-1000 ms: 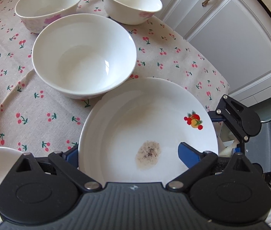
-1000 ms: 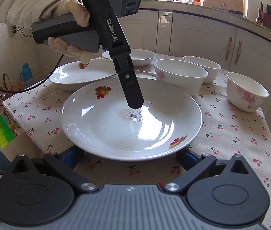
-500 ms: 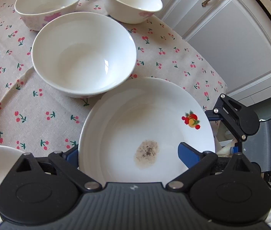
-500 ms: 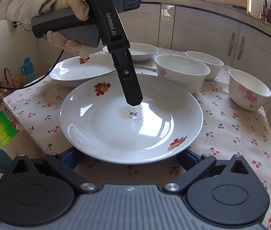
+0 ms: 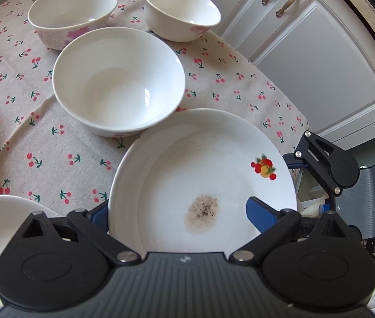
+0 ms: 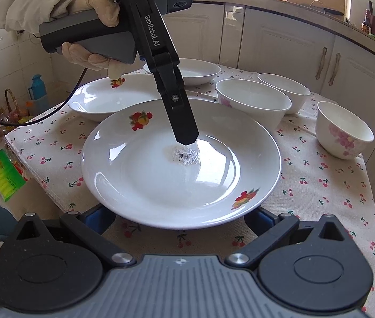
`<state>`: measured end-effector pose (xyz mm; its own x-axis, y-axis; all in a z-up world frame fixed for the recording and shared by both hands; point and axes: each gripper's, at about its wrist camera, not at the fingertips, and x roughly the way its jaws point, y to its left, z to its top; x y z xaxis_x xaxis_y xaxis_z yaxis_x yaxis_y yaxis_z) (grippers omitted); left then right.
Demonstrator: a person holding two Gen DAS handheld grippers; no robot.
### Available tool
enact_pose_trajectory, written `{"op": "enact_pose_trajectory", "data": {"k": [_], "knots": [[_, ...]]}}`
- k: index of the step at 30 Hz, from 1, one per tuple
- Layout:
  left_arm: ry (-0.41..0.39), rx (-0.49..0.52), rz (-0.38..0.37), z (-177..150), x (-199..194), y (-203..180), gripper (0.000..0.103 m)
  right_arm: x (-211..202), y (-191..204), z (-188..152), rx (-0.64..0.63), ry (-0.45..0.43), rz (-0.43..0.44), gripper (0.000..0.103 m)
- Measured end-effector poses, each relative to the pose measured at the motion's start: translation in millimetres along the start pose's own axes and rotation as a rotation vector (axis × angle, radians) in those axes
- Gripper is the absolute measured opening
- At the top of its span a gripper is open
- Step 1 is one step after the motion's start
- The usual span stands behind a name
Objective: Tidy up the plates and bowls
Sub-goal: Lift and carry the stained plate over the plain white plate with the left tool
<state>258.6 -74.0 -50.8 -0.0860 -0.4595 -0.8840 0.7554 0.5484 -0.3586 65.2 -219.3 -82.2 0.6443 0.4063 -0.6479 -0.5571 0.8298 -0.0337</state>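
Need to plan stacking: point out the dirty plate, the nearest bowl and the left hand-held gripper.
dirty plate (image 6: 145, 182), right wrist view, bare inner surface.
nearest bowl (image 5: 118, 84), left wrist view, inside bottom.
left hand-held gripper (image 6: 186, 139), right wrist view, fingertip end.

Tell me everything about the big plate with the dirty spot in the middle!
The big plate is round, white and glossy, like glazed china, with a wide rim and two small fruit pictures on it. A brownish, speckled smudge sits in its shallow middle. It looks slightly lifted over the cherry tablecloth. The left gripper reaches down over its centre, one blue finger above the plate and one below. The right gripper has fingers under the near rim.
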Motion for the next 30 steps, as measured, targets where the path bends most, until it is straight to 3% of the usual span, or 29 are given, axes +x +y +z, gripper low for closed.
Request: {"op": "enact_pose_trajectory", "data": {"k": [17,30], "knots": [[-0.077,-0.023,-0.003,-13,-31,-6,0.098,-13,13,19,-0.037,-0.013,0.004,0.103],[-0.166,-0.103,0.050,-38,-72,11,0.098,-5,23,48,-0.117,-0.045,0.063,0.103]]}}
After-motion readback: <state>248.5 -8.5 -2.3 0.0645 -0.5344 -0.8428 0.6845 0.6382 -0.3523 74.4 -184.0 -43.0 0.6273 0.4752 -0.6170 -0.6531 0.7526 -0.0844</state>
